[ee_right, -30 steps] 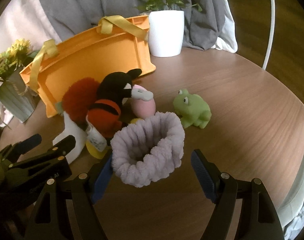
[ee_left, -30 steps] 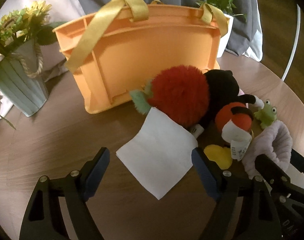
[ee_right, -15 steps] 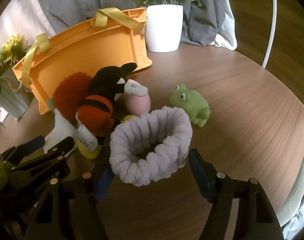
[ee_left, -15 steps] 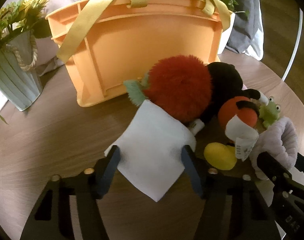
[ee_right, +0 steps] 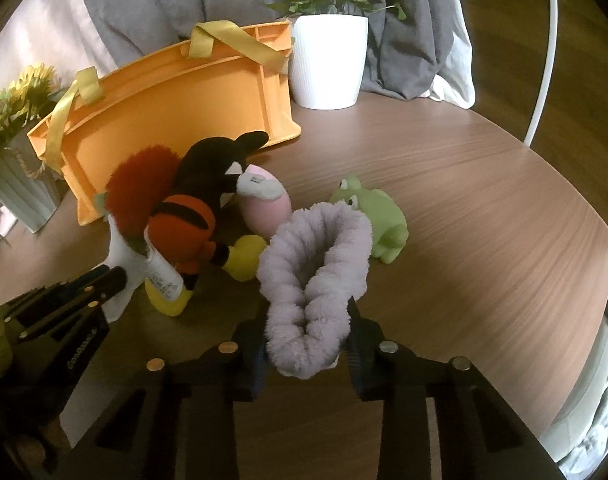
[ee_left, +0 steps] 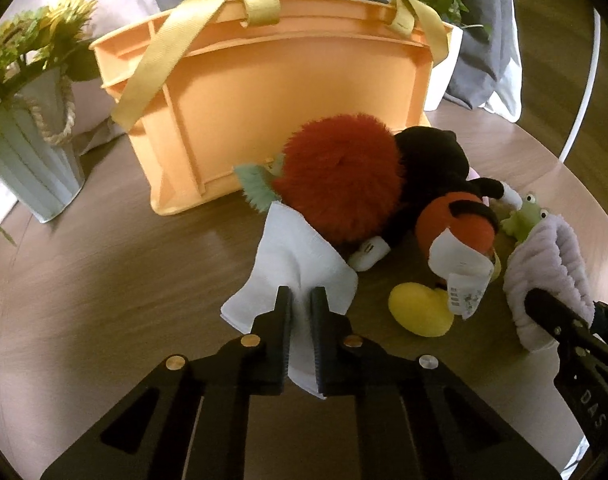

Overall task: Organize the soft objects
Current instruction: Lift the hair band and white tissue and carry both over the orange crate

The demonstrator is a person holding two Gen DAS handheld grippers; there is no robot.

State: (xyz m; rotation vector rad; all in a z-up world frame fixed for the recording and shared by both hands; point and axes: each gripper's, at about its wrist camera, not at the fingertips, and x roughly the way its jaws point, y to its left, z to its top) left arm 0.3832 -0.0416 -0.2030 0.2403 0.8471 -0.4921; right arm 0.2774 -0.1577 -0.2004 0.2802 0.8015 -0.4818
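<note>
I clamp left gripper [ee_left: 300, 312] on white cloth [ee_left: 291, 256] | right gripper [ee_right: 304, 344] squeezes lilac scrunchie [ee_right: 316, 264] | nothing visibly in orange bin [ee_left: 287, 92] | plush toys [ee_left: 384, 184] remain before bin

Left wrist view: we look forward and down along the left gripper [ee_left: 300, 312], low and close over the counter [ee_left: 103, 280], facing the orange basket [ee_left: 287, 120] behind the toys.
Right wrist view: we look forward and down along the right gripper [ee_right: 306, 344], equally close, facing the white plant pot [ee_right: 328, 64] and the open right part of the counter [ee_right: 484, 220].
Shared ground: we see the basket [ee_right: 175, 104], the red fluffy toy [ee_left: 340, 176] [ee_right: 143, 184], the green frog [ee_left: 528, 216] [ee_right: 380, 220] and the sunflower vase [ee_left: 31, 160] [ee_right: 23, 188] in both.
Cross-sight: we see each gripper at the edge of the other's view.
</note>
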